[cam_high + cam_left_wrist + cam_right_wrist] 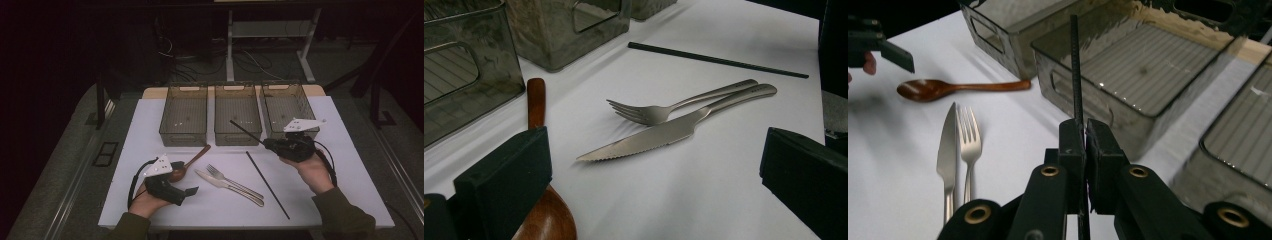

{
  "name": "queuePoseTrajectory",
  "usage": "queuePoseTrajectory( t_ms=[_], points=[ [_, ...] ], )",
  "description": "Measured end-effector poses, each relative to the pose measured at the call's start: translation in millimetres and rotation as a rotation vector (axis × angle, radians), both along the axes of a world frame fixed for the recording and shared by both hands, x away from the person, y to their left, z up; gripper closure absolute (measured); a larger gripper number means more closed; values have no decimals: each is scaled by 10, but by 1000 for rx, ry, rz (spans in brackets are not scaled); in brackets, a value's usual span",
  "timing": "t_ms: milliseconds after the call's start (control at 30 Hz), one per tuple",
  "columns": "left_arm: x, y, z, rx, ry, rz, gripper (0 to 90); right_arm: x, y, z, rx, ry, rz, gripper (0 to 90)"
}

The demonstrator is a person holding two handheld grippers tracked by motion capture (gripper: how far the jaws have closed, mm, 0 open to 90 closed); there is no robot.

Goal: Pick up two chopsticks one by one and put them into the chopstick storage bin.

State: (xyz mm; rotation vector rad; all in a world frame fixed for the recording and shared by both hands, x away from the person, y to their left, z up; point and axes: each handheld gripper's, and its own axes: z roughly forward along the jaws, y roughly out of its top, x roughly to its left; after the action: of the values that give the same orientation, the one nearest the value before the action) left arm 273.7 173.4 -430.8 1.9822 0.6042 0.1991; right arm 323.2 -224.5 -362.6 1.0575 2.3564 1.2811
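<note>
Sorting cutlery into three bins, judged barely begun; left bin (183, 114), middle bin (237, 113), right bin (289, 106) all without cutlery. Right claw (1082, 132) clamped tight on one chopstick (1075, 65), held off worktop (150, 125), tip over middle bin's near rim; not yet dropped. Left claw (649, 165) wide open, holding nothing, resting low beside wooden spoon (538, 150). Left to do, by the look: second chopstick (267, 185), fork (664, 110), knife (659, 135), spoon, all flat on worktop.
</note>
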Motion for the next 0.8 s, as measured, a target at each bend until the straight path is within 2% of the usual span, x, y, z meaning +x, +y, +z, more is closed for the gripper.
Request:
queuePoseTrajectory(
  t_ms=[367, 800],
  points=[
    [-10, -5, 8, -5, 0, -2, 0, 228, 319, 116, -15, -24, 15, 850],
    [-15, 0, 15, -15, 1, 0, 0, 467, 681, 206, -18, -29, 21, 849]
  ],
)
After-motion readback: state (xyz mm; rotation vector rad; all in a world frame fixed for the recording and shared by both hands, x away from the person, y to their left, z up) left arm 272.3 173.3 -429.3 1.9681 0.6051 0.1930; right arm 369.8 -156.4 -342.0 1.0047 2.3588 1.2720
